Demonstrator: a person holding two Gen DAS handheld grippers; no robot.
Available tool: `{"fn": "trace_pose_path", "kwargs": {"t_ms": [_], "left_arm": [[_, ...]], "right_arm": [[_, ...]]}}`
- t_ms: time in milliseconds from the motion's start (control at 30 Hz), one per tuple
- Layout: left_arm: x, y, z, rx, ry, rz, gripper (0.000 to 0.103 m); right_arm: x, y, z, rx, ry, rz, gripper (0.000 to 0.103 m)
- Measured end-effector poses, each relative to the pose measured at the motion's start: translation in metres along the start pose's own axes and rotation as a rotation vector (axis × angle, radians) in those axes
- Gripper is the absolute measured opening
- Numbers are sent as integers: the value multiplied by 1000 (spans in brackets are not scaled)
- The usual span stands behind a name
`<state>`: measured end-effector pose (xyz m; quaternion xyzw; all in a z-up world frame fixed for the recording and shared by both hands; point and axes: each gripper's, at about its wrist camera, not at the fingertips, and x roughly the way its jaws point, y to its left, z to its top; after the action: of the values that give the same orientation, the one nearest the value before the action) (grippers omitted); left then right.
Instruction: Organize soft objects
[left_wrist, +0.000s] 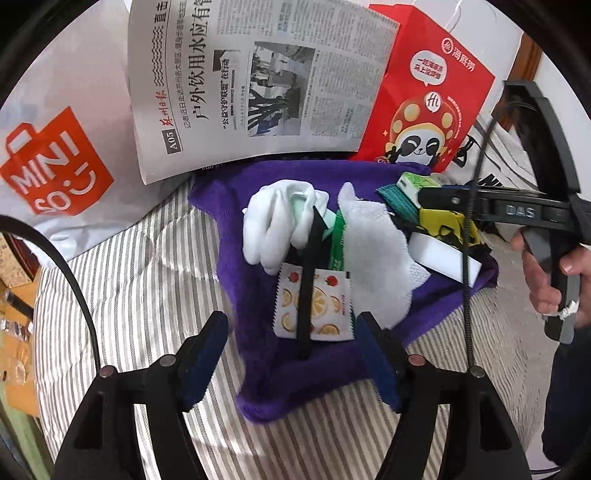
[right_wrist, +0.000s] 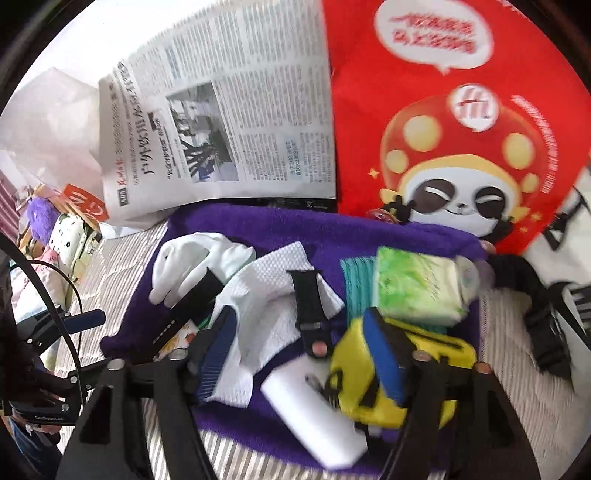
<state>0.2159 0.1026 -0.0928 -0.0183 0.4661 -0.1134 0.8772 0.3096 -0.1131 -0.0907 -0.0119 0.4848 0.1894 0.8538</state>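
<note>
A purple towel (left_wrist: 295, 376) lies spread on striped bedding (left_wrist: 129, 295) and holds a pile of small items. On it I see a white glove (left_wrist: 273, 221), a white cloth (left_wrist: 373, 258), a fruit-printed packet (left_wrist: 332, 317) and a black strap (left_wrist: 306, 295) lying across the packet. My left gripper (left_wrist: 293, 332) hovers open over the packet, gripping nothing. In the right wrist view, my right gripper (right_wrist: 299, 325) stands open above a short black strap (right_wrist: 306, 295), a white block (right_wrist: 314, 406) and a yellow pouch (right_wrist: 351, 354). A green tissue pack (right_wrist: 417, 288) lies just beyond.
A newspaper (left_wrist: 258, 81), a red paper bag with a panda (left_wrist: 424, 92) and a white shopping bag (left_wrist: 59, 166) stand behind the towel. A person's hand (left_wrist: 554, 273) holds the right gripper's handle at the right. Black webbing with a buckle (right_wrist: 546, 332) lies right of the towel.
</note>
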Motion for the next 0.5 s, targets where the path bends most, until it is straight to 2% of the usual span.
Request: {"fn": "trace_pose_path", "kwargs": {"t_ms": [133,267,367,500], "left_arm": [[-12,-14,-7,3,-13,24,82],[-29,-36,-14,6,-31,33,88],[-42,-53,-21,11,-46,49,93],[-61,-77,-32,18,-66,92,96]], "right_arm": [[-30,-1,-20,24,-10,-18,80],[-59,0,-48,8,-27,-97,92],[-75,2,-69,14,-38,-130,95],[-97,1,-95,42,-47,-133,98]]}}
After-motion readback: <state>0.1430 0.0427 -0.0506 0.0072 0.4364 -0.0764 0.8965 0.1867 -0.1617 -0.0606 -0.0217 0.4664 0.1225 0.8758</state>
